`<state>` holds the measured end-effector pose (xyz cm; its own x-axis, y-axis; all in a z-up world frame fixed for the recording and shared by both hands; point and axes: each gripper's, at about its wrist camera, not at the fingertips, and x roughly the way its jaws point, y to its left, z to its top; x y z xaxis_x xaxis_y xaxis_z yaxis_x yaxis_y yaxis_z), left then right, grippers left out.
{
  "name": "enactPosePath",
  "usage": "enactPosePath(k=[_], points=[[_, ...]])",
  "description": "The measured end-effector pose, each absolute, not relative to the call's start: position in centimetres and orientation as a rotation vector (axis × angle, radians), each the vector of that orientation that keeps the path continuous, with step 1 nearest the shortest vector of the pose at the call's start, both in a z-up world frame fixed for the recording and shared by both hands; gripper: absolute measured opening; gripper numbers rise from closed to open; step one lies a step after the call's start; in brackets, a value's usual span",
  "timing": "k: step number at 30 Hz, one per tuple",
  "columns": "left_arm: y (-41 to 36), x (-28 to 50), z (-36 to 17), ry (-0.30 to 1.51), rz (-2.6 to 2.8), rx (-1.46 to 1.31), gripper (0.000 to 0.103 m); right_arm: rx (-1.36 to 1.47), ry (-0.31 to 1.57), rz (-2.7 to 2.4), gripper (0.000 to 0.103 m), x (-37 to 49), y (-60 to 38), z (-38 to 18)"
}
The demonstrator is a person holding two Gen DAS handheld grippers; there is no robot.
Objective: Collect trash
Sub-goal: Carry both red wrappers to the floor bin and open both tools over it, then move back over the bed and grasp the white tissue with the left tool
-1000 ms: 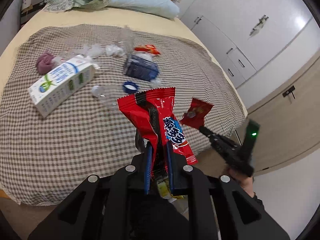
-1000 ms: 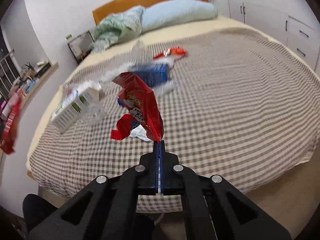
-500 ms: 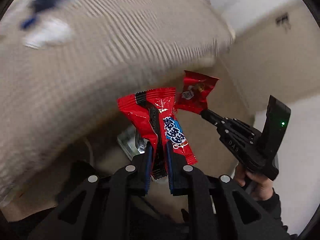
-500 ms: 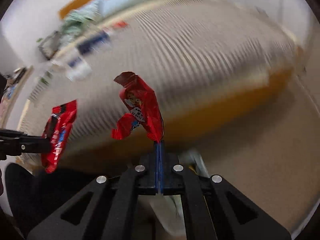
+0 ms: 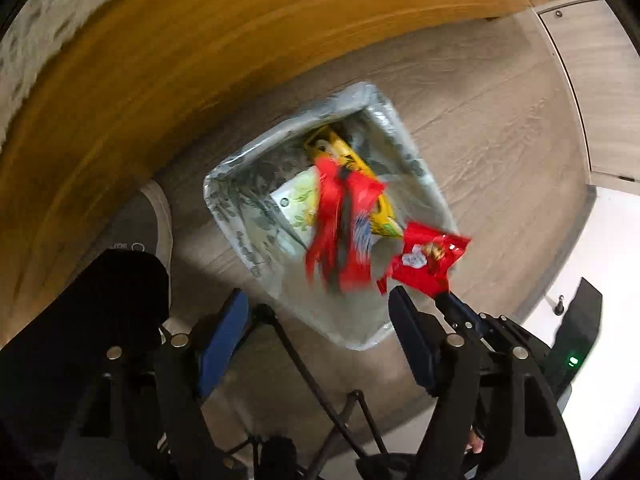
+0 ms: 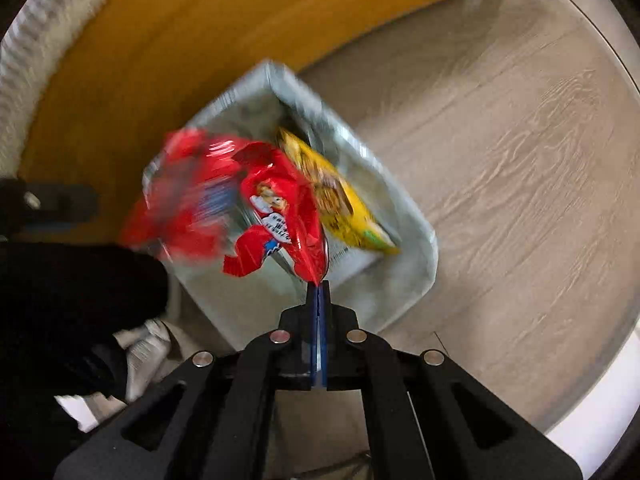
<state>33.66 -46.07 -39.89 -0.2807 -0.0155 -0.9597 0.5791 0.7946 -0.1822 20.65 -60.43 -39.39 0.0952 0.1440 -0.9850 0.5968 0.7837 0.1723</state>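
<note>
Nearest, the left gripper (image 5: 316, 320) is opening, its jaws now wide with nothing between them. The long red wrapper (image 5: 340, 232) it held a second ago is falling, blurred, into the lined bin (image 5: 236, 232) below. Just right, the right gripper (image 6: 319, 286) stays clamped on the small red wrapper (image 6: 280, 212) above that bin. Farther in lie a yellow packet (image 5: 360, 172) and the bed frame (image 5: 200, 40). One piece is binned; the other likely drops next.

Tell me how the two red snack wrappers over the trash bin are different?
The long red wrapper is loose and blurred above the bin, with the left gripper opening and nothing between its fingers; the small red wrapper is sharp and pinched in the shut right gripper. The long one has a black stripe; the small one has a cartoon picture. Both are red, crinkly and empty-looking.
</note>
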Motion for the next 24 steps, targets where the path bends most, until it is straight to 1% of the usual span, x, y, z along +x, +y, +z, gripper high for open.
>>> enactPosePath(k=[3, 7, 8, 9, 10, 11, 13, 19, 20, 22, 24], points=[[-44.2, 34.4, -40.5, 1.837, -0.548, 0.355, 0.07, 0.634, 1.529, -0.359, 0.001, 21.0, -59.5, -41.5], [-44.0, 34.8, -39.1, 1.791, -0.574, 0.288, 0.07, 0.645, 1.626, -0.352, 0.001, 21.0, -58.0, -44.5], [-44.0, 34.7, -39.0, 1.788, -0.585, 0.284, 0.07, 0.649, 1.64, -0.344, 0.004, 20.9, -57.8, -44.9], [-44.1, 34.7, -38.9, 1.789, -0.593, 0.281, 0.07, 0.647, 1.669, -0.333, 0.01, 20.8, -57.4, -45.7], [-44.1, 34.7, -38.9, 1.79, -0.596, 0.28, 0.07, 0.635, 1.7, -0.337, 0.033, 20.6, -57.3, -46.4], [-44.1, 34.6, -38.9, 1.789, -0.599, 0.279, 0.07, 0.627, 1.708, -0.347, 0.044, 20.5, -57.4, -46.3], [-44.0, 34.6, -38.6, 1.776, -0.609, 0.28, 0.07, 0.664, 1.669, -0.367, 0.051, 20.4, -57.4, -45.6], [-44.1, 34.2, -37.4, 1.735, -0.655, 0.278, 0.071, 0.678, 1.542, -0.451, 0.051, 20.4, -59.6, -41.3], [-44.1, 34.2, -37.1, 1.729, -0.663, 0.275, 0.073, 0.672, 1.522, -0.463, 0.053, 20.4, -60.1, -40.5], [-44.1, 34.1, -36.0, 1.701, -0.691, 0.255, 0.073, 0.656, 1.476, -0.496, 0.058, 20.5, -61.1, -38.5], [-44.2, 33.9, -34.1, 1.65, -0.745, 0.241, 0.073, 0.641, 1.435, -0.523, 0.059, 20.7, -61.7, -36.9]])
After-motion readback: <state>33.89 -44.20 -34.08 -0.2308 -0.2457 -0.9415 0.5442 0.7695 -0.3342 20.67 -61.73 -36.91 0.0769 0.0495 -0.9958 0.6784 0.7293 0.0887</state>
